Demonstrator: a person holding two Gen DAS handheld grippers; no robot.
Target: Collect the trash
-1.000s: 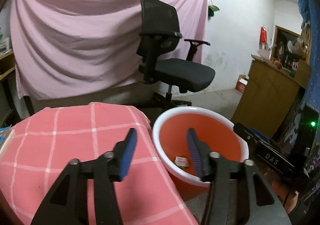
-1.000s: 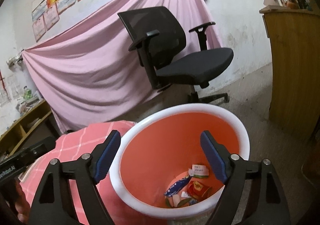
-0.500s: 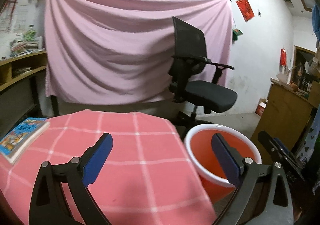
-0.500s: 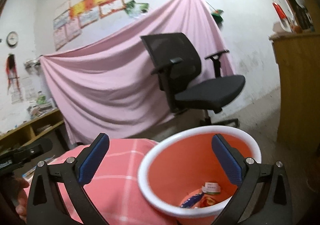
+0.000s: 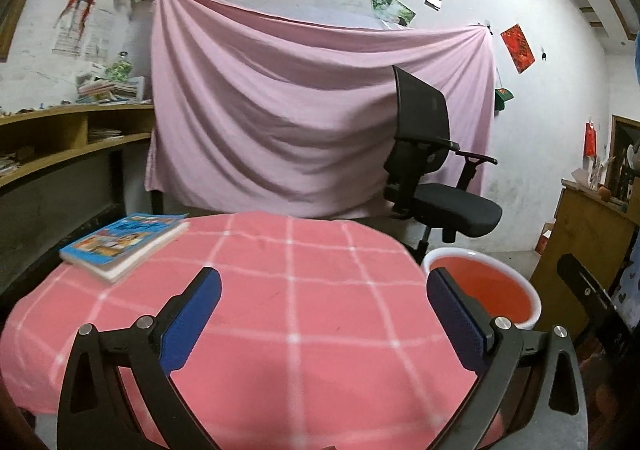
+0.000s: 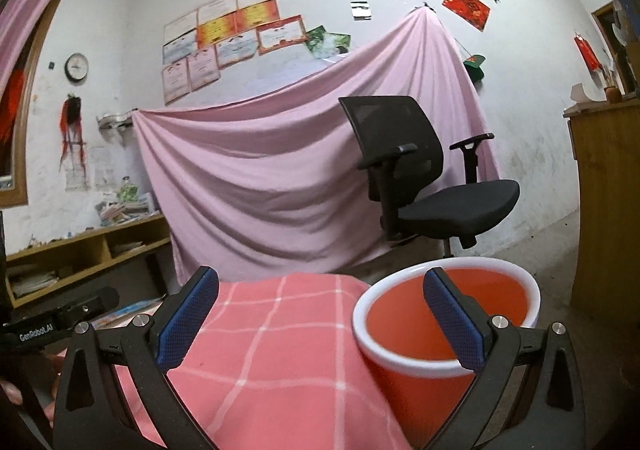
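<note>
Left gripper [image 5: 323, 304] opening, right gripper [image 6: 321, 300] wide, both empty; counter [image 5: 304, 290] shows no trash, bucket [image 6: 448, 330] contents hidden, probably finished.

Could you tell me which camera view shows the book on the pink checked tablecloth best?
The left wrist view: the book lies whole and unobstructed at the far left of the tablecloth, cover readable as blue. The right wrist view shows only a blurred sliver of it, low beside the left finger of the right gripper.
</note>
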